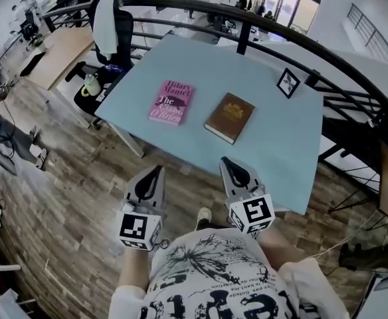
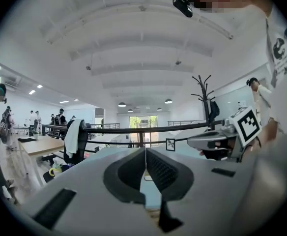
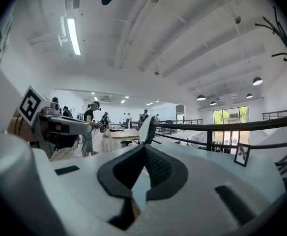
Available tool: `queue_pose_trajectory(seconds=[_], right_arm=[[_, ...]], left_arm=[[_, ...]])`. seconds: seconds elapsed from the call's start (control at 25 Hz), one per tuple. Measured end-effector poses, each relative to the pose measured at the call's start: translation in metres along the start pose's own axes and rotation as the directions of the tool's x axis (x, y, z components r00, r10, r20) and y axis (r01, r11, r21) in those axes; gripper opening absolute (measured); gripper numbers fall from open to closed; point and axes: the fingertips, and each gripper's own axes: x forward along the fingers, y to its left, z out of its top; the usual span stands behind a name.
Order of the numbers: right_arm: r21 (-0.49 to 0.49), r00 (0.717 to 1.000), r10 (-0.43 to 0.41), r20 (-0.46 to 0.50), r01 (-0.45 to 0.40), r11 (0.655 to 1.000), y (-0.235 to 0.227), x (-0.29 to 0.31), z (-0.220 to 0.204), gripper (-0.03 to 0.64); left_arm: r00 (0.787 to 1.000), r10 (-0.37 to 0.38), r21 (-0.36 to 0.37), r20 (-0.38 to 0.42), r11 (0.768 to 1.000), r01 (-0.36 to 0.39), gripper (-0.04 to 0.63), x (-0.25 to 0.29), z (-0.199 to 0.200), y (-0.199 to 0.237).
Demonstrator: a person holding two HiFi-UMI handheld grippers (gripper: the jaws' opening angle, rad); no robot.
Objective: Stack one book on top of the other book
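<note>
Two books lie side by side on the pale blue table (image 1: 274,131): a pink book (image 1: 171,102) on the left and a brown book (image 1: 230,117) to its right, apart from each other. My left gripper (image 1: 159,170) is shut and empty, held over the floor short of the table's near edge. My right gripper (image 1: 224,161) is also shut and empty, its tips right at the table's near edge, below the brown book. In the left gripper view the jaws (image 2: 145,151) meet in a thin line; in the right gripper view the jaws (image 3: 143,149) also meet.
A small framed picture (image 1: 288,82) stands at the table's far right. A black railing (image 1: 247,20) runs behind the table. An office chair with a white cloth (image 1: 107,25) and a cup (image 1: 91,85) stand to the left. Wooden floor lies below me.
</note>
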Motion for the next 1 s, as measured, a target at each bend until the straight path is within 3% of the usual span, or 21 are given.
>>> queue_pose_trajectory(seconds=[0.28, 0.64, 0.84, 1.0], right_arm=[[0.033, 0.998, -0.046, -0.045, 0.047, 0.998, -0.071, 0.064, -0.007, -0.006], [0.078, 0.97, -0.211, -0.121, 0.221, 0.972, -0.144, 0.1, -0.034, -0.006], [0.103, 0.918, -0.355, -0.179, 0.376, 0.921, -0.183, 0.118, -0.052, -0.006], [0.141, 0.851, -0.464, -0.245, 0.505, 0.852, -0.201, 0.13, -0.066, -0.008]], left_arm=[[0.999, -0.018, 0.03, -0.029, 0.999, 0.019, 0.01, 0.097, -0.007, 0.031], [0.982, -0.167, 0.003, -0.086, 0.986, 0.168, 0.011, 0.21, -0.016, 0.038], [0.945, -0.3, 0.017, -0.131, 0.952, 0.305, 0.011, 0.274, -0.04, 0.044], [0.881, -0.431, -0.005, -0.193, 0.899, 0.438, 0.011, 0.316, -0.052, 0.046]])
